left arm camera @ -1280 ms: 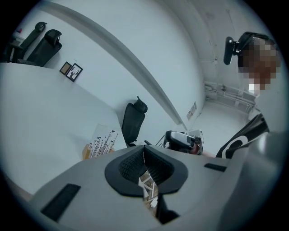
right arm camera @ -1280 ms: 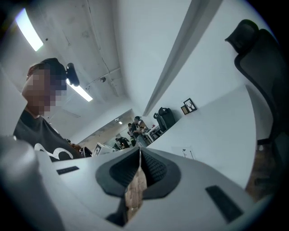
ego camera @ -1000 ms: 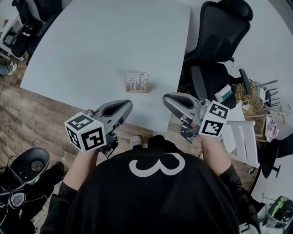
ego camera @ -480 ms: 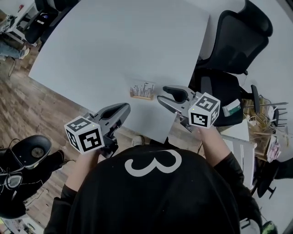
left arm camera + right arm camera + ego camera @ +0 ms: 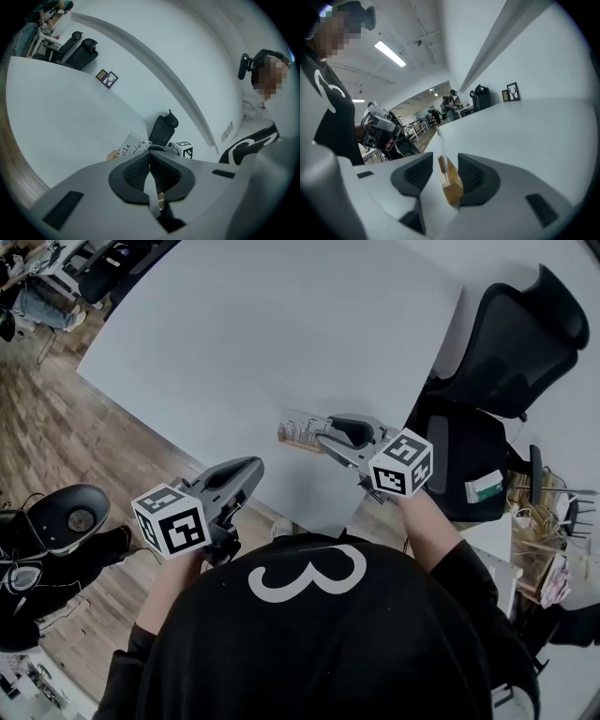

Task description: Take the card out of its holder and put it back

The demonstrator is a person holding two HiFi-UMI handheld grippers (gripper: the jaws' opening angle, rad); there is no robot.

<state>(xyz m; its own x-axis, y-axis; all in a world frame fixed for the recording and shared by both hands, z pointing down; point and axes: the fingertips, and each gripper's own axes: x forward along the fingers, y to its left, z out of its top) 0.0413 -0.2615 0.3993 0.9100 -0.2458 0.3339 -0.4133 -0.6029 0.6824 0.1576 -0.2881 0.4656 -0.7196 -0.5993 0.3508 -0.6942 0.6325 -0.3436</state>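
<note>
A white printed card [image 5: 298,421] stands in a small wooden holder [image 5: 298,437] near the front edge of the white table [image 5: 281,334]. My right gripper [image 5: 321,439] is at the holder's right end. In the right gripper view the jaws have just been opening and stand open [image 5: 445,159]; the holder [image 5: 451,186] and the edge-on card [image 5: 441,143] sit between the pads without being pressed. My left gripper [image 5: 253,467] hovers shut and empty at the table's edge, left of the holder. In the left gripper view its pads [image 5: 150,159] meet, with the card [image 5: 131,145] beyond.
Black office chairs [image 5: 525,343] stand right of the table, with cluttered shelving [image 5: 539,549] behind them. A black round device [image 5: 67,521] lies on the wooden floor at the left. A small framed picture [image 5: 107,78] stands far back on the table.
My right gripper has moved forward and left over the table to the holder, which now stands between its jaws. The left gripper has stayed near the table's edge.
</note>
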